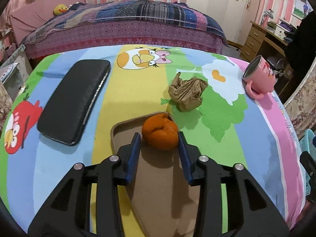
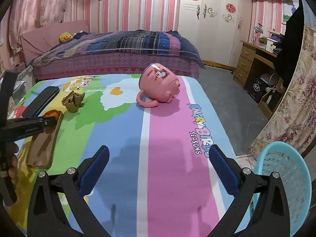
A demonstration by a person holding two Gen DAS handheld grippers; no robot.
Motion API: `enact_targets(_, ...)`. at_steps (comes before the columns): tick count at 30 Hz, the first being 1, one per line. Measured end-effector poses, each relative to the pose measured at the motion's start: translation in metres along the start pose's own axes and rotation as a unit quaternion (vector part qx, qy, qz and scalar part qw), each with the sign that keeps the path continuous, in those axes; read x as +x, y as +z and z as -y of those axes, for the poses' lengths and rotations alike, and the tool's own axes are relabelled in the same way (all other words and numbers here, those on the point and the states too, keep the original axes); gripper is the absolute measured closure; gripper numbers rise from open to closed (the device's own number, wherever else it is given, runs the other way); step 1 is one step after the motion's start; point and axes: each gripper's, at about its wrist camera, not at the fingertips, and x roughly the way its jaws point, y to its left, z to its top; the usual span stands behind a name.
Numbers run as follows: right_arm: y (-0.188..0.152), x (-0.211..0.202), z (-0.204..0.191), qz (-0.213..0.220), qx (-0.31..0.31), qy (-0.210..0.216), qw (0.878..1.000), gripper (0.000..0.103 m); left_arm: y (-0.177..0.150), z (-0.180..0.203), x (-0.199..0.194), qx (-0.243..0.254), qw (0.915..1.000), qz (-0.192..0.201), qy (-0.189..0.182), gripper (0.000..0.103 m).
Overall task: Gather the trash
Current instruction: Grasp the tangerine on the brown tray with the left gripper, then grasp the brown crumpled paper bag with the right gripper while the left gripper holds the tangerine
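Note:
An orange peel (image 1: 160, 127) lies at the far end of a brown tray (image 1: 158, 173) on the cartoon-print table cover. My left gripper (image 1: 158, 136) is lowered onto the tray, its blue pads against both sides of the peel. From the right wrist view that gripper (image 2: 49, 119) shows at the left edge beside the peel (image 2: 53, 113). A crumpled brown paper wad (image 1: 186, 93) (image 2: 73, 100) sits just beyond the tray. My right gripper (image 2: 159, 151) hovers open over the pink and blue stripes with nothing between its fingers.
A pink mug (image 1: 258, 77) (image 2: 160, 85) lies on its side near the table's far right. A black flat case (image 1: 75, 100) lies left of the tray. A teal plastic basket (image 2: 284, 177) stands off the table's right edge. A bed is behind the table.

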Motion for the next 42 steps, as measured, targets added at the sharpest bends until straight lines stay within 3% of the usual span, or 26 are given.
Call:
enact_targets(4, 0.001, -0.001, -0.004, 0.001, 0.004, 0.008, 1.000, 0.005, 0.002, -0.007, -0.013, 0.003, 1.0000, 0.006, 0.003, 0.078)
enact_targets(7, 0.010, 0.003, -0.015, 0.008, 0.005, 0.021, 1.000, 0.004, 0.002, -0.021, -0.040, 0.006, 0.9987, 0.031, 0.041, 0.078)
enact_targets(9, 0.015, 0.007, -0.022, 0.008, 0.002, 0.031, 0.999, 0.004, 0.001, -0.034, -0.056, 0.018, 0.9949, 0.047, 0.088, 0.078)
enact_targets(13, 0.029, 0.023, -0.054, 0.014, -0.027, 0.044, 0.999, 0.004, 0.003, -0.075, -0.069, 0.017, 0.9874, 0.066, 0.142, 0.078)
enact_targets(19, 0.044, 0.055, -0.108, 0.007, -0.077, 0.072, 0.994, 0.005, 0.004, -0.145, -0.072, -0.037, 0.9808, 0.061, 0.182, 0.078)
enact_targets(24, 0.046, 0.081, -0.153, 0.006, -0.145, 0.085, 0.986, 0.005, 0.002, -0.174, -0.071, -0.077, 0.9784, 0.056, 0.183, 0.078)
enact_targets(28, 0.043, 0.088, -0.178, 0.000, -0.199, 0.086, 0.976, 0.006, 0.004, -0.175, -0.073, -0.088, 0.9782, 0.059, 0.178, 0.078)
enact_targets(33, 0.062, 0.087, -0.169, 0.008, -0.145, 0.112, 0.983, 0.005, 0.005, -0.166, -0.076, -0.077, 0.9789, 0.067, 0.177, 0.078)
enact_targets(38, 0.072, 0.106, -0.180, -0.009, -0.147, 0.115, 0.982, 0.006, 0.004, -0.160, -0.076, -0.070, 0.9795, 0.068, 0.176, 0.078)
enact_targets(39, 0.072, 0.113, -0.184, -0.019, -0.150, 0.120, 0.981, 0.011, 0.004, -0.160, -0.076, -0.068, 0.9794, 0.068, 0.177, 0.078)
enact_targets(41, 0.070, 0.124, -0.188, -0.047, -0.157, 0.139, 0.977, 0.049, 0.004, -0.159, -0.076, -0.065, 0.9792, 0.069, 0.179, 0.078)
enact_targets(42, 0.068, 0.123, -0.187, -0.046, -0.156, 0.143, 0.976, 0.050, 0.005, -0.159, -0.077, -0.064, 0.9794, 0.069, 0.179, 0.078)
